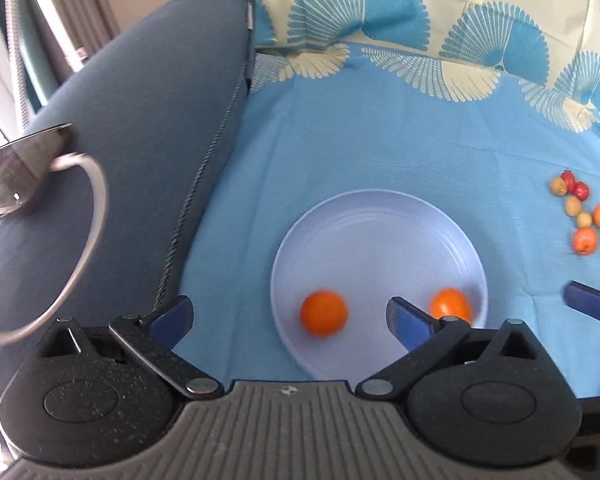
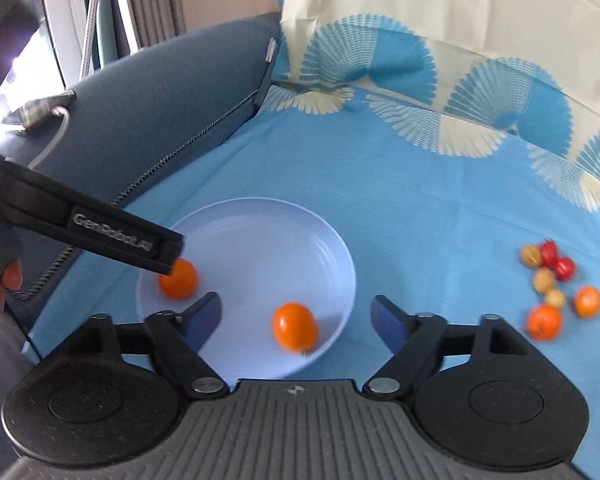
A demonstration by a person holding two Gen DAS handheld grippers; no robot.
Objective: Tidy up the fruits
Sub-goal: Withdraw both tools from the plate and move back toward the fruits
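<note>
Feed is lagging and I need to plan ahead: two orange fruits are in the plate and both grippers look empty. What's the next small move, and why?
Probably swing the right gripper toward the loose fruits on the blue cloth. Both it and the left gripper stand open with nothing gripped, the two orange fruits already sit in the plate, and that pile lies on the right gripper's side.

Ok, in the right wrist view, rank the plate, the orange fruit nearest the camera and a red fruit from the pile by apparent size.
1. plate
2. orange fruit, though nearness to the camera inflates it
3. red fruit
</note>
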